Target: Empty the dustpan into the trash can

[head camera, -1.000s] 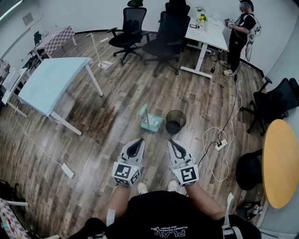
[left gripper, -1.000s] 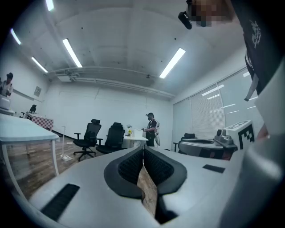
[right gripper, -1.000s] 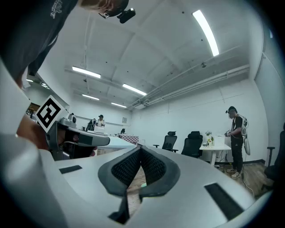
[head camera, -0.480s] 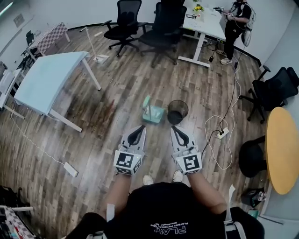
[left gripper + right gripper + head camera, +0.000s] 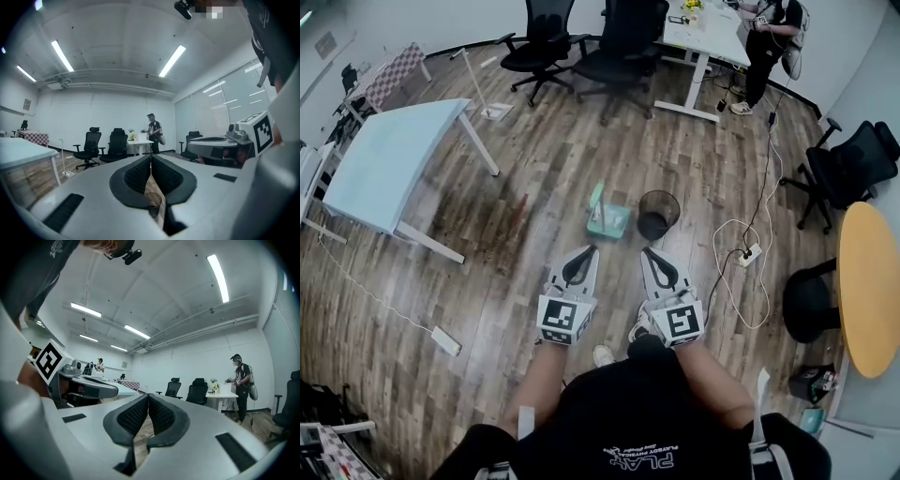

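Note:
In the head view a teal dustpan with an upright handle stands on the wood floor, and a black mesh trash can sits just to its right. Both grippers are held level, side by side, short of them and apart from both. My left gripper points toward the dustpan with its jaws shut and nothing between them. My right gripper points toward the can, also shut and empty. In the left gripper view the trash can shows through the gap under the closed left gripper. The right gripper shows only floor beyond it.
A light-blue table stands at the left and black office chairs at the back. A person stands by a white desk. A power strip and cables lie right of the can, near a round yellow table.
Both grippers have moved forward together toward the dustpan and trash can, which now lie closer to their tips. Jaws stayed shut.

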Available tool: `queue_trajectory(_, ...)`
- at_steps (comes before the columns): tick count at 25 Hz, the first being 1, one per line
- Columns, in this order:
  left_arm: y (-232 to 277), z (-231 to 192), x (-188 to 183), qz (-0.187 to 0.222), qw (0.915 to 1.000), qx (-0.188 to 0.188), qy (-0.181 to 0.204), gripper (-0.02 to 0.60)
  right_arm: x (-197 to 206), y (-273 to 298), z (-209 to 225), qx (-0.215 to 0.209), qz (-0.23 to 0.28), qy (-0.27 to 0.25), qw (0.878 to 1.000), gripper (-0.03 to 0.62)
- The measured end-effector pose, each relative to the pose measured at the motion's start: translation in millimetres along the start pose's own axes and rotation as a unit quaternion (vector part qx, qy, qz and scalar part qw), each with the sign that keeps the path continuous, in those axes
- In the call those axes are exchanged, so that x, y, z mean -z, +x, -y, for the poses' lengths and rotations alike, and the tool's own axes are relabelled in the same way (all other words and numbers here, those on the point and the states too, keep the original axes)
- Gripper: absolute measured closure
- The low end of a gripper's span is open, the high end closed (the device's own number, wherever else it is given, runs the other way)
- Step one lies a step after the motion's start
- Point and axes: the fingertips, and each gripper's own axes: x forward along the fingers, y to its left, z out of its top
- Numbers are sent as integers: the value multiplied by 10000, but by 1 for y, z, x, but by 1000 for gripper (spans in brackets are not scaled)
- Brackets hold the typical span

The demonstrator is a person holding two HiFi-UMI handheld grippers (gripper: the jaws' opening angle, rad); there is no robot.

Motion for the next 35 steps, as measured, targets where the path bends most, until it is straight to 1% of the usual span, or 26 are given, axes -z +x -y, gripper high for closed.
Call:
queue_trajectory(3, 17, -2, 9, -129, 9999, -18, -59, 558, 10, 11, 15, 15, -12, 80, 10000, 571)
queue_trajectory(7, 46, -17, 16, -277, 9992, -97, -285, 558, 20, 36, 39, -2, -133, 141, 9998, 571)
queue_trajectory(10, 71, -23, 20, -403, 9987, -194, -246, 558, 27, 54, 59, -67, -99, 167, 9998, 571)
queue_trajectory(14, 113, -27, 18, -469, 9984, -193, -257, 558, 40, 79, 89, -145, -303, 71, 9994, 571)
queue_trajectory(21, 170, -38, 31, -749, 9964, -290, -269, 557, 56, 113, 132, -312, -269, 184, 9990, 571)
queue_trajectory(25, 190, -47, 41, -951, 9939, -433, -364, 558, 62, 126, 157, -337, -247, 330, 9986, 571)
queue_trajectory(29, 202, -57, 50, -1058, 9914, -590, -502, 558, 69, 135, 174, -366, -264, 379, 9983, 571)
queue_trajectory(32, 212, -67, 54, -1145, 9900, -648, -515, 558, 73, 144, 185, -352, -277, 402, 9982, 571)
queue_trajectory(35, 218, -79, 61, -1179, 9880, -682, -723, 558, 79, 154, 190, -329, -339, 420, 9980, 571)
